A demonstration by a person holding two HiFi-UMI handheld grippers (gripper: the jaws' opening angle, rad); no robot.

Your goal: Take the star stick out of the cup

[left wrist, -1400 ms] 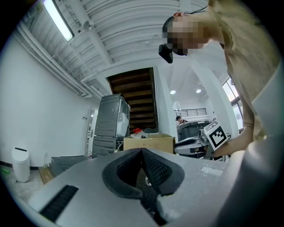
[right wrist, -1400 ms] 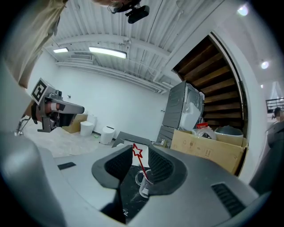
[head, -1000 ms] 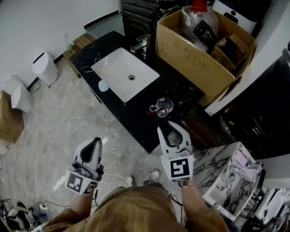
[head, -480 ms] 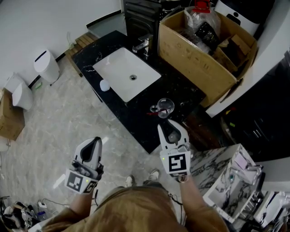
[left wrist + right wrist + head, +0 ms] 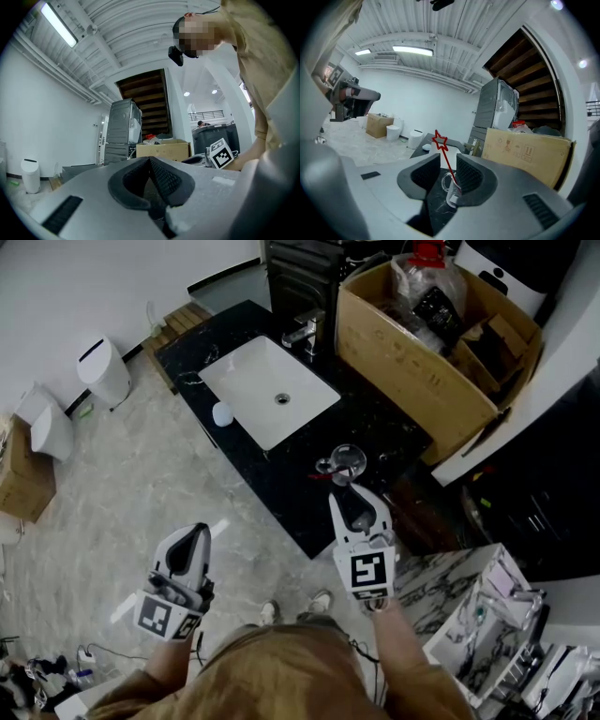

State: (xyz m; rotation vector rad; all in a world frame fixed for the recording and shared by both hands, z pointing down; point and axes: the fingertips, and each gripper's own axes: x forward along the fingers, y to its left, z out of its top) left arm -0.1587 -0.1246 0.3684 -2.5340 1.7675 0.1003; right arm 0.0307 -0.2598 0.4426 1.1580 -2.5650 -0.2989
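Black bench point(image 5: 281, 486) is carrying the cup point(image 5: 345, 463). Your right hand-held gripper point(image 5: 352, 493) is hovering just short of the cup and your left hand-held gripper point(image 5: 195, 536) is hanging well apart from it, while the stick is barely showing. In the left gripper view, the jaws are sitting clenched and empty. In the right gripper view, the star stick point(image 5: 439, 140) is leaning in the cup between released jaws that have just been opening, so the whole lift is remaining.

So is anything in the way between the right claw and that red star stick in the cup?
Nothing visible. The right gripper's jaws, open and just opened a little wider, hold nothing. Through their gap the star stick leans out of the clear cup ahead, with only bare black counter between.
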